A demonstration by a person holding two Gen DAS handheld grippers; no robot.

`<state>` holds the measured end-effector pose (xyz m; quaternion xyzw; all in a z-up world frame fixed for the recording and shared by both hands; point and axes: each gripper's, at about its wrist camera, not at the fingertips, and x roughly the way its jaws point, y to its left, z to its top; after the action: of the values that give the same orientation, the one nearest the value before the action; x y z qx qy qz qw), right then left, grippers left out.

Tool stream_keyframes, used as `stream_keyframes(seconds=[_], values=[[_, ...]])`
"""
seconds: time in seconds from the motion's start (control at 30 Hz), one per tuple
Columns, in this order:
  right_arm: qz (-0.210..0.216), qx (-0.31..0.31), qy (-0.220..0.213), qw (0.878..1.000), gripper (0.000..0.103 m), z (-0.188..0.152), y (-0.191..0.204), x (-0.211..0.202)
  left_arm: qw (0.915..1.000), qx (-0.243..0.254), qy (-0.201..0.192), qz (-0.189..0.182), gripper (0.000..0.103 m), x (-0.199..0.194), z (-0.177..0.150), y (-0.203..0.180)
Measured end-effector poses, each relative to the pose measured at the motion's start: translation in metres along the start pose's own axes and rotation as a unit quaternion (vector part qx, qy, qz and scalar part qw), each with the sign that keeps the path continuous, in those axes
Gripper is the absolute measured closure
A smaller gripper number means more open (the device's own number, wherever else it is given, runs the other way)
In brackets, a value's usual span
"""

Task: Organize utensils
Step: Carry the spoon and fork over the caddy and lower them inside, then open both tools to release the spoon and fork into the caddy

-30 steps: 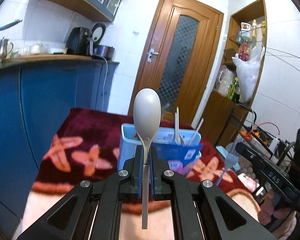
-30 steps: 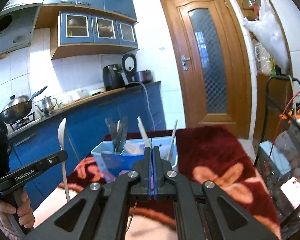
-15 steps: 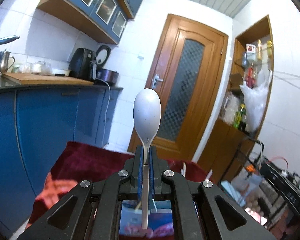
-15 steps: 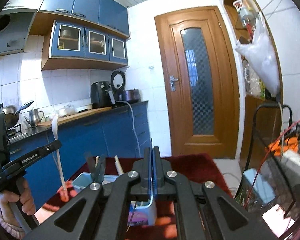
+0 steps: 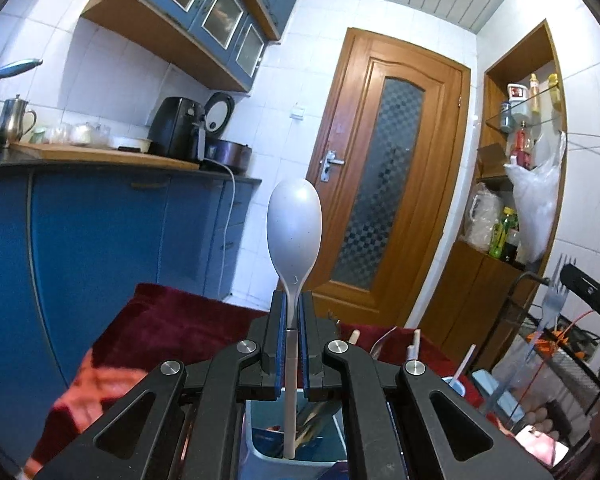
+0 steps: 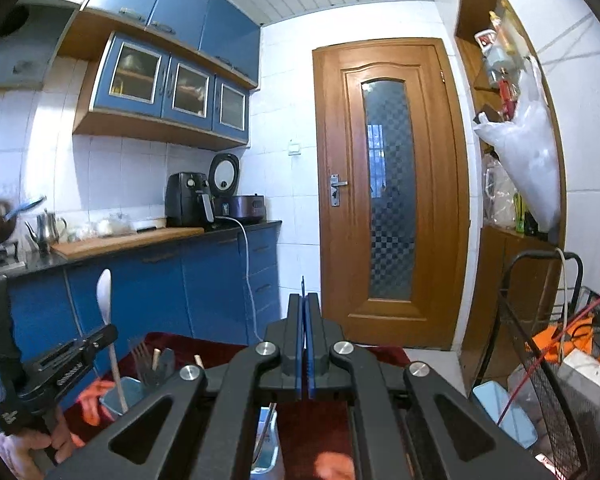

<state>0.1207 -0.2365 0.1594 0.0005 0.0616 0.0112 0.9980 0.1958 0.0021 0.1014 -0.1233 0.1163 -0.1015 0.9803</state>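
Grey and probably light plastic, the stiff spoon point(image 5: 294, 232) stands upright at frame centre, pinched at its thin neck by the left gripper point(image 5: 293, 344), over the blue bin point(image 5: 260, 446), while the right gripper point(image 6: 304, 344) clamps what seems a fork.

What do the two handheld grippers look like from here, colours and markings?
Both match. The left gripper and right gripper have matte black angular link arms with triangular cut-outs, round silver bolt heads at the joints, and black fingers lined with blue pads. Seen from the right wrist camera, the left gripper's black body carries small white lettering, too blurred to read. No cables or sleeves show.
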Motion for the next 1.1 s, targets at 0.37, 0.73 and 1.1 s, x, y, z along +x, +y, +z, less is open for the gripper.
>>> stream_keyframes(seconds=[0.37, 0.73, 1.1], values=[[0.034, -0.006, 0.075, 0.997, 0.100, -0.038, 0.011, 0.036, 0.9995, -0.001, 0.031, -0.004, 0.097, 0.003, -0.022, 0.004], [0.096, 0.033, 0.117, 0.988, 0.088, -0.051, 0.012, 0.039, 0.9980, -0.008, 0.063, -0.006, 0.086, -0.011, -0.028, 0.009], [0.112, 0.040, 0.096, 0.988, 0.073, -0.042, 0.015, 0.014, 0.9978, -0.010, 0.065, -0.002, 0.076, -0.021, -0.024, 0.012]])
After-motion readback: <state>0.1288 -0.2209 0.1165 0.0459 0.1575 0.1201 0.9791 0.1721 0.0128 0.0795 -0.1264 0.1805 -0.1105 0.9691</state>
